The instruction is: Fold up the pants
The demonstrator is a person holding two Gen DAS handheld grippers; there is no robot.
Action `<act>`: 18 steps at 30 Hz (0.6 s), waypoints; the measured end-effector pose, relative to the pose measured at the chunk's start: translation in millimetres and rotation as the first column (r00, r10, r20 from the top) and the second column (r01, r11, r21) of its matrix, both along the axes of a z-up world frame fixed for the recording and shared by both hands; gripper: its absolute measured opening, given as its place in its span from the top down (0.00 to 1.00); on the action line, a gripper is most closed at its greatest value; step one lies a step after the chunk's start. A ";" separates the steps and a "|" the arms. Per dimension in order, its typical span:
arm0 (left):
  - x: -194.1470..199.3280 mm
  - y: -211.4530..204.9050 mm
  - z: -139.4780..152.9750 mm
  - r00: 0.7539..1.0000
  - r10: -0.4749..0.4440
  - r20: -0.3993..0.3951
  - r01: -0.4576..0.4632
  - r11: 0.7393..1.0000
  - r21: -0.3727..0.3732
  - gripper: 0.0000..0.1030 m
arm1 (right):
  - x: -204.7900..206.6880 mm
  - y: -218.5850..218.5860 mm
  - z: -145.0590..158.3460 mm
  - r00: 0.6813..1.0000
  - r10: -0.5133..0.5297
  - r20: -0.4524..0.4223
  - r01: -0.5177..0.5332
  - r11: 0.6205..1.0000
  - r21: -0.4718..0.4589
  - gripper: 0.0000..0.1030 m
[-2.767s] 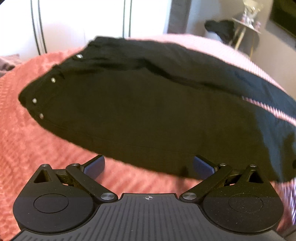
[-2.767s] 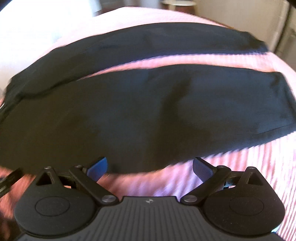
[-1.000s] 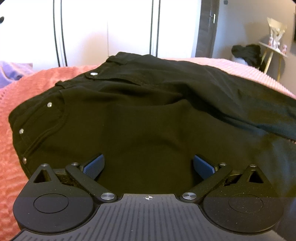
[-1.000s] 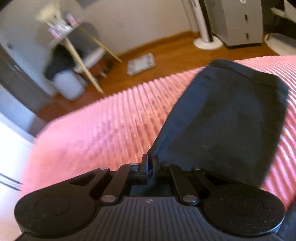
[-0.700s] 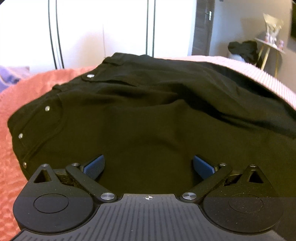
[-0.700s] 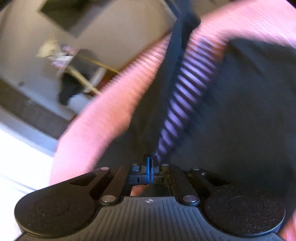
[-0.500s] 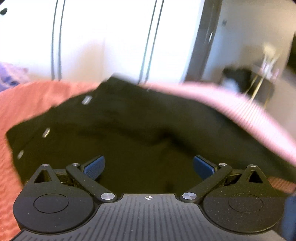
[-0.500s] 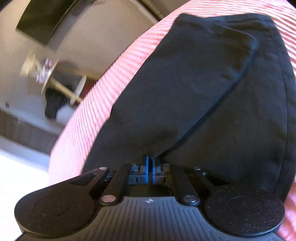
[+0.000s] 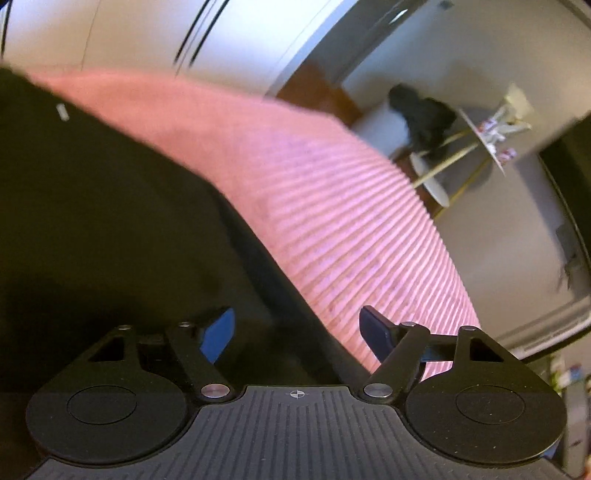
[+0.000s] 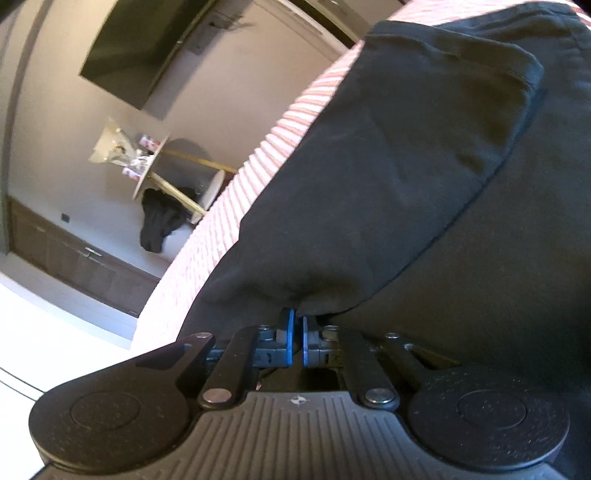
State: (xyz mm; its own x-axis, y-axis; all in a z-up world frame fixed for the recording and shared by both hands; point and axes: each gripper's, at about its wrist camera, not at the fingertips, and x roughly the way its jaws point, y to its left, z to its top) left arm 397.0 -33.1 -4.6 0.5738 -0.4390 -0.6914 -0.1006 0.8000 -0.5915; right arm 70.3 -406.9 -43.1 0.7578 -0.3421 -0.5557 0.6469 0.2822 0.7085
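Observation:
Black pants (image 9: 110,229) lie on a pink ribbed bedspread (image 9: 332,206). In the left wrist view my left gripper (image 9: 297,334) hovers over the pants' far edge, its jaws closing; black cloth lies under and between the blue pads (image 9: 218,332) without being pinched. In the right wrist view one pant leg (image 10: 388,177) is folded over onto the other leg (image 10: 517,280). My right gripper (image 10: 297,325) is shut on the folded leg's hem, which bunches at the fingertips.
Past the bed's far side stand a small round side table (image 10: 155,162) with gold legs and a dark garment heap (image 10: 159,221) on a white seat. White wardrobe doors (image 9: 147,33) rise behind the bed. A dark screen (image 10: 140,48) hangs on the grey wall.
My left gripper has swung right from the waistband area to the pants' far edge, rolling, its jaws narrowing. My right gripper has carried one leg's hem across and down onto the other leg.

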 end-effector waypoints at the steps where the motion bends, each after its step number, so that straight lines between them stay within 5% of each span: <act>1: 6.0 -1.4 -8.4 1.000 0.006 -0.022 -0.007 0.999 -0.035 0.48 | 0.9 0.1 -0.6 1.000 0.004 0.005 -0.004 1.000 -0.010 0.98; 4: 13.1 -4.2 -35.0 0.990 0.008 -0.141 -0.025 0.993 -0.120 0.93 | -0.6 -0.3 -3.1 1.000 0.019 0.019 -0.018 1.000 -0.023 0.98; 12: -72.3 25.6 -5.3 0.996 0.059 0.074 -0.047 0.988 -0.150 0.96 | -36.6 -30.5 11.9 0.983 0.163 0.089 -0.166 0.986 0.032 0.97; 18: -193.8 61.5 14.2 0.980 0.052 0.190 -0.033 0.994 -0.102 0.96 | -94.7 -35.4 65.0 0.963 0.267 0.034 -0.261 0.957 -0.124 0.98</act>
